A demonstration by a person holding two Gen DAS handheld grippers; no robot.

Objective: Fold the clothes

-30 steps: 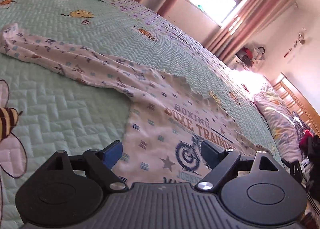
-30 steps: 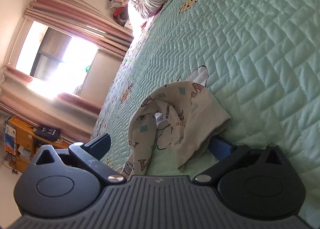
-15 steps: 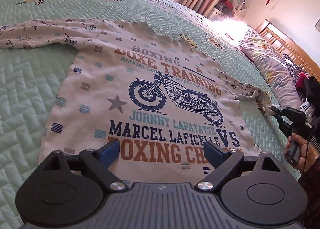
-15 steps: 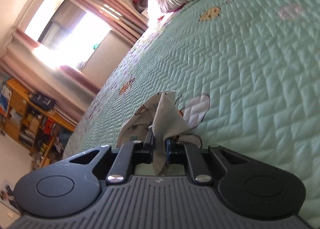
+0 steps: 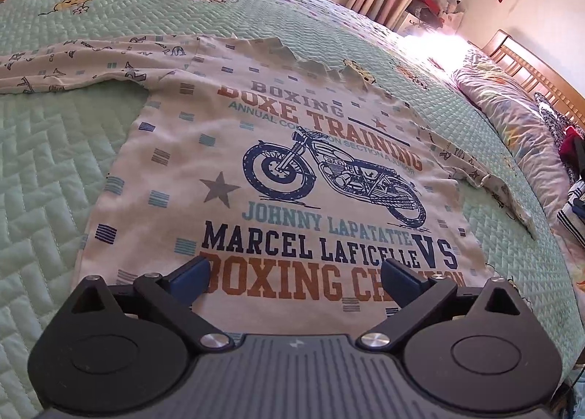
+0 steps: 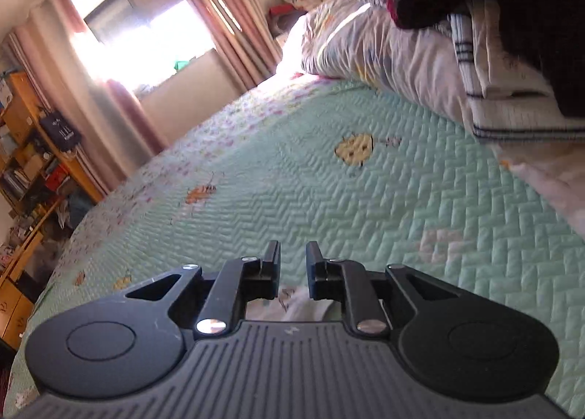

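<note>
A printed long-sleeved shirt (image 5: 292, 177) is seen spread face up on the green quilted bedspread (image 5: 55, 163), filling the middle of the left wrist view, with one sleeve (image 5: 73, 64) stretched toward the upper left of the frame and the other sleeve (image 5: 490, 188) lying rumpled toward the right edge. The left gripper (image 5: 294, 274) is held with its fingers spread wide at the lower centre, just above the hem; nothing is held between them. In the right wrist view the right gripper (image 6: 293, 265) is shown with its jaws drawn close, a narrow gap left between them; a scrap of pale fabric (image 6: 299, 305) appears low behind the fingers, but whether it is being pinched cannot be told. Bedding (image 6: 384, 49) and a striped folded item (image 6: 512, 115) are piled in the upper right of that frame. The step in hand is judged to be the laying-out and first sleeve fold. It would be done well if the rumpled sleeve were pinched near its cuff, lifted only slightly, and carried across the chest print so that a straight crease is formed along the side seam. The hem should be steadied by the left gripper so that the body is not dragged, and wrinkles should be smoothed before the next fold is attempted.
</note>
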